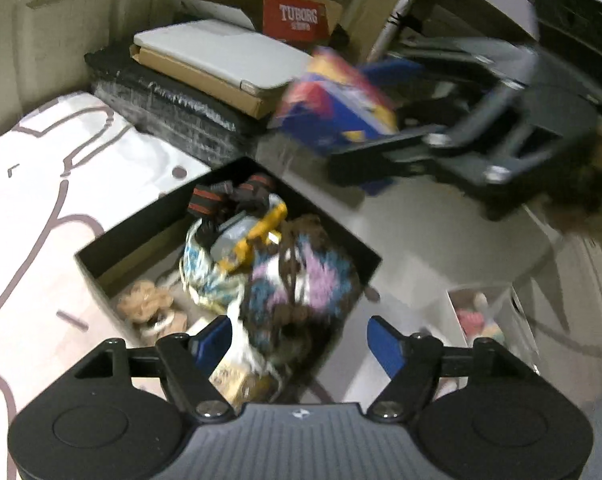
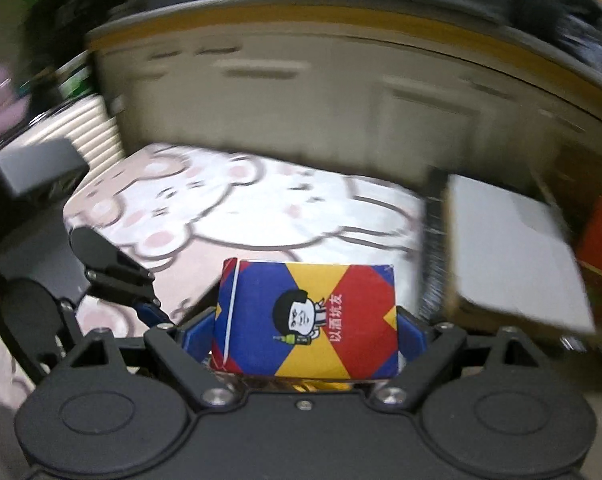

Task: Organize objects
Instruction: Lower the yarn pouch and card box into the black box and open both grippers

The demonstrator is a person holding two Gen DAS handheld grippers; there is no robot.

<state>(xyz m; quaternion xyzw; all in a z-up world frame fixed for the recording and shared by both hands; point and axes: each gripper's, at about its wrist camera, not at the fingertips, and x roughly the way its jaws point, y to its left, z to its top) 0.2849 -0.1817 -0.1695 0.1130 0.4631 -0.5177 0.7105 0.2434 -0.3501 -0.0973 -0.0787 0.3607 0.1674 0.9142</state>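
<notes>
My right gripper [image 2: 305,332] is shut on a small blue, yellow and red card box [image 2: 307,320] with a cartoon face. In the left wrist view the same box [image 1: 333,104] is held in the air at the upper right by the right gripper [image 1: 365,152], above and beyond a black open box [image 1: 229,264]. That box holds colourful yarn [image 1: 297,280], a yellow clip [image 1: 261,232], striped straps [image 1: 229,196] and rope. My left gripper [image 1: 301,344] is open and empty, hovering over the box's near side.
A bear-print sheet [image 1: 41,208] covers the bed at left. Black foam mats [image 1: 173,112] carry a flat cardboard package [image 1: 221,64]. A red Tuborg carton [image 1: 297,18] stands behind. A white box with toys [image 1: 485,316] sits at the right.
</notes>
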